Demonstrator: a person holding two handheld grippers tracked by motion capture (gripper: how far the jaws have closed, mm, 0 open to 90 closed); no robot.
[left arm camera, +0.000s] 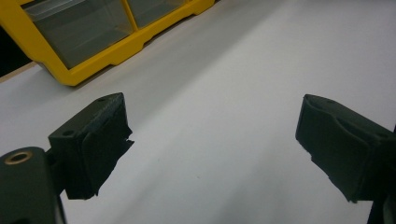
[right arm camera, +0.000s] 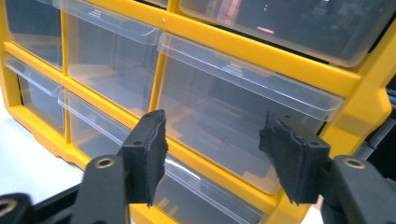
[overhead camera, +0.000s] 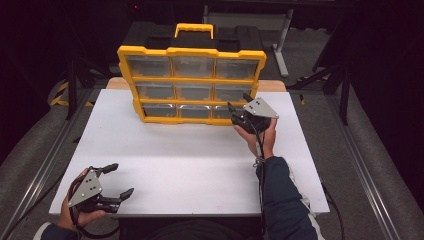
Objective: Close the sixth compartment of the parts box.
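The yellow drawer cabinet (overhead camera: 192,82) stands upright at the far middle of the white table (overhead camera: 175,160), its long axis across the table and its clear drawer fronts facing the person, handle on top. The right gripper (overhead camera: 239,106) is at its lower right corner, jaws apart just before the bottom-right drawer (right arm camera: 224,116) (the pads grasp nothing). The left gripper (overhead camera: 120,181) rests well apart at the near left edge, its jaws wide and empty.
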